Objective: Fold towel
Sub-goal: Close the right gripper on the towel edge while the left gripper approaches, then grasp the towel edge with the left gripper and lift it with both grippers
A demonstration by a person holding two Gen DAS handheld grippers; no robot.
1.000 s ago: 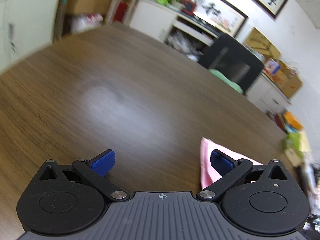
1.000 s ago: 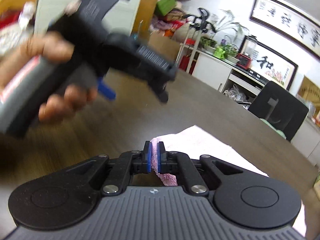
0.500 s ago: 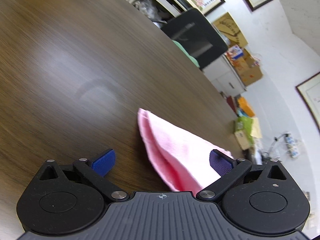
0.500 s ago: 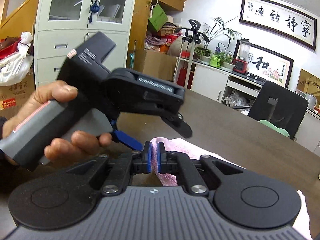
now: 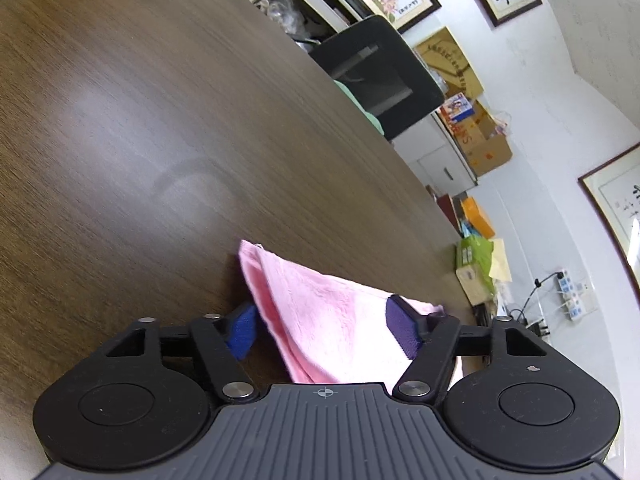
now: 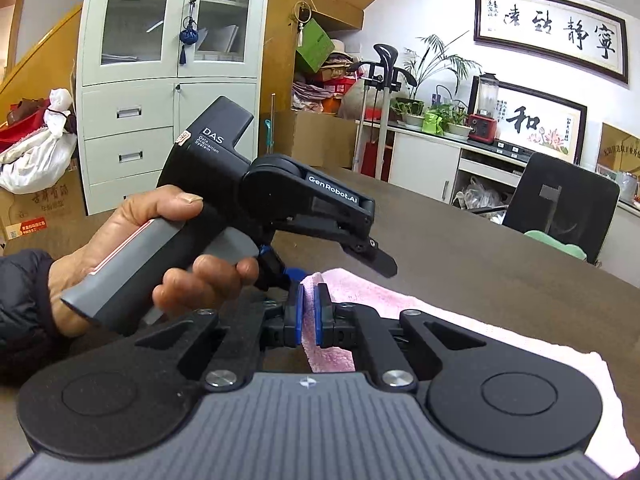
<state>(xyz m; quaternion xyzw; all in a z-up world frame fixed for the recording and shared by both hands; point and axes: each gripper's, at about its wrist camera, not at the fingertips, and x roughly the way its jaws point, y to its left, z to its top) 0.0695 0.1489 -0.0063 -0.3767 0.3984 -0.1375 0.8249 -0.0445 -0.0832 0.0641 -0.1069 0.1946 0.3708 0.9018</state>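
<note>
On the left of the right wrist view, the person's left hand (image 6: 132,256) grips the handle of the left gripper (image 6: 340,264), which tilts down toward the near corner of the pink towel (image 6: 440,312). In its own view the left gripper (image 5: 324,328) has its jaws spread wide, one blue pad (image 5: 242,330) just off the towel's left edge over the dark wooden tabletop (image 5: 140,128), the other pad (image 5: 402,330) above the cloth; nothing is pinched between them. The towel (image 5: 320,308) lies folded on the tabletop close under this gripper, its pointed corner reaching away from the camera. Further right, the right gripper (image 6: 307,316) has its blue pads pressed together on a raised fold of the towel, the rest of the cloth spreading flat to the right across the tabletop (image 6: 480,248). A black office chair (image 6: 560,200) stands beyond the far edge.
</note>
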